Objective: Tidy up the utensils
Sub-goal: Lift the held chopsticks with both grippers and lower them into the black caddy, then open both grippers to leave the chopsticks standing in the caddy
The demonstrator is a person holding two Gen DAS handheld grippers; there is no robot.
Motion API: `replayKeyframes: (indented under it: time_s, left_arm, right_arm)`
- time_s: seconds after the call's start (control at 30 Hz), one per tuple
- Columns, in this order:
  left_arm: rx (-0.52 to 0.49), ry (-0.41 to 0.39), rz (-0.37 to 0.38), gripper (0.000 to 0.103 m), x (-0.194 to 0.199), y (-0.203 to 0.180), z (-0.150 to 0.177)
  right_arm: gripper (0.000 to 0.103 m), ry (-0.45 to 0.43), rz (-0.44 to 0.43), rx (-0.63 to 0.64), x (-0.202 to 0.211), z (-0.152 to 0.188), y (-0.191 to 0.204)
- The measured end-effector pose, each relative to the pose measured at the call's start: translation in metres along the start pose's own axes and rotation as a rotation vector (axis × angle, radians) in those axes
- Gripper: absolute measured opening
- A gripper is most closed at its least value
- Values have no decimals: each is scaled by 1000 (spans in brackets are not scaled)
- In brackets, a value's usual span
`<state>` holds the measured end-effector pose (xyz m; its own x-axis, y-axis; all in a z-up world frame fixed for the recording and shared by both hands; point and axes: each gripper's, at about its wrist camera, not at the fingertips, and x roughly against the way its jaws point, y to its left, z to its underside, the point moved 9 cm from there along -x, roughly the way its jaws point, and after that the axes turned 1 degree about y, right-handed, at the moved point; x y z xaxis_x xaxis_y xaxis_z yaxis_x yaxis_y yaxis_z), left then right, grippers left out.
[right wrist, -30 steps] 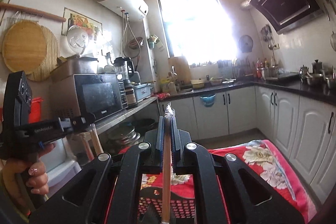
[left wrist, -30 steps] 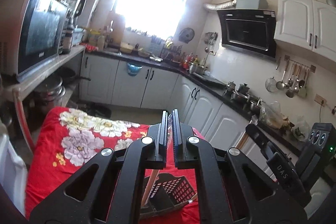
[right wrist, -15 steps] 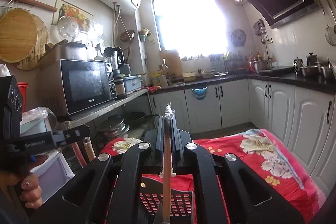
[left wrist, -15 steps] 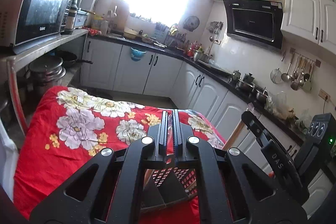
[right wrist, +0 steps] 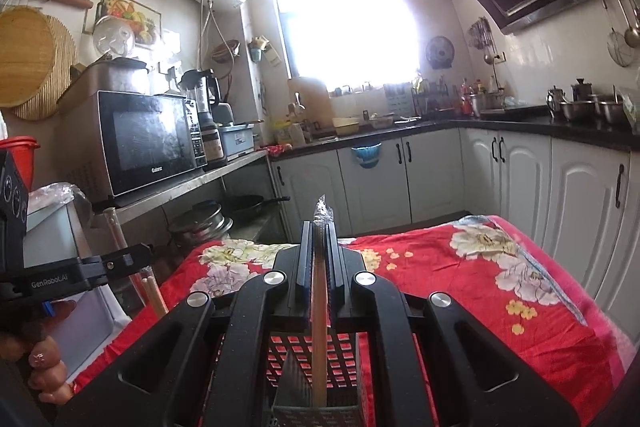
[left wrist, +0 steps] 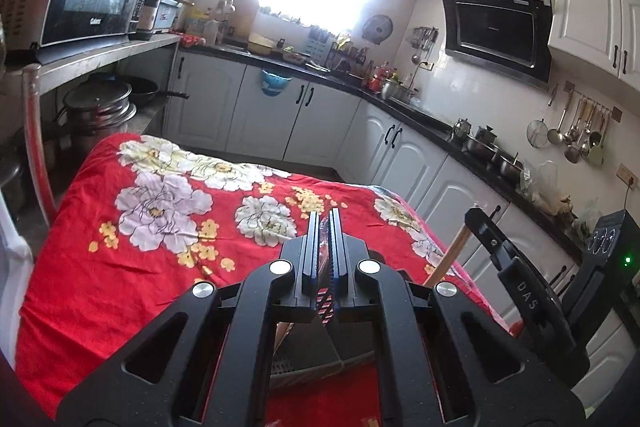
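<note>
My left gripper (left wrist: 325, 217) is shut on a plastic-wrapped red-striped utensil (left wrist: 325, 301), held above a dark perforated utensil basket (left wrist: 308, 355) on the red floral tablecloth (left wrist: 160, 227). My right gripper (right wrist: 319, 227) is shut on plastic-wrapped wooden chopsticks (right wrist: 319, 311), whose lower end reaches into the perforated basket (right wrist: 340, 359) below it. The right gripper also shows in the left wrist view (left wrist: 516, 291), with the chopsticks (left wrist: 450, 253) slanting down from it. The left gripper and a hand show at the left of the right wrist view (right wrist: 84, 275).
The table (right wrist: 500, 287) stands in a kitchen. White cabinets (left wrist: 420, 163) under a dark counter run behind and to the right. A microwave (right wrist: 148, 143) sits on a metal shelf at the left, with pots (left wrist: 98, 107) below. A white bin (right wrist: 80, 315) stands by the table's left edge.
Both wrist views have tilted down, so more of the tablecloth shows. The basket has shifted lower under the grippers. Both grippers stay shut on their utensils.
</note>
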<state>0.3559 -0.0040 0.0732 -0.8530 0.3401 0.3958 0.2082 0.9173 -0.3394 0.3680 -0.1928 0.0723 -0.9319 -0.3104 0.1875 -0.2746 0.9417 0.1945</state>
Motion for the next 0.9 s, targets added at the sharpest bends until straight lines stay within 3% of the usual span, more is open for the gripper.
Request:
replayKeyframes:
  time_s: [0.13,0.3,0.4,0.5,0.53,0.63,0.7,0.9]
  left_arm:
    - [9,-9,-10,2,5,5,2]
    - [4,-24,-39,2,11,10,3]
    - [6,-26,-45,3,13,11,4]
    - [5,-26,-53,7,15,11,7]
    - [2,-27,-58,11,15,12,7]
    - [-3,-21,-79,37,18,12,13]
    - [6,-11,-79,37,19,13,17]
    - [16,-11,-79,52,29,15,23]
  right_arm:
    - [9,33,13,-17,1,9,-7]
    - [22,66,13,-58,6,16,-16]
    - [36,75,15,-73,11,18,-21]
    - [43,82,13,-88,16,20,-23]
    - [47,87,13,-91,18,21,-23]
    - [56,101,20,-95,25,24,-24]
    - [58,112,23,-98,29,25,-25]
    - [68,132,37,-94,45,29,-26]
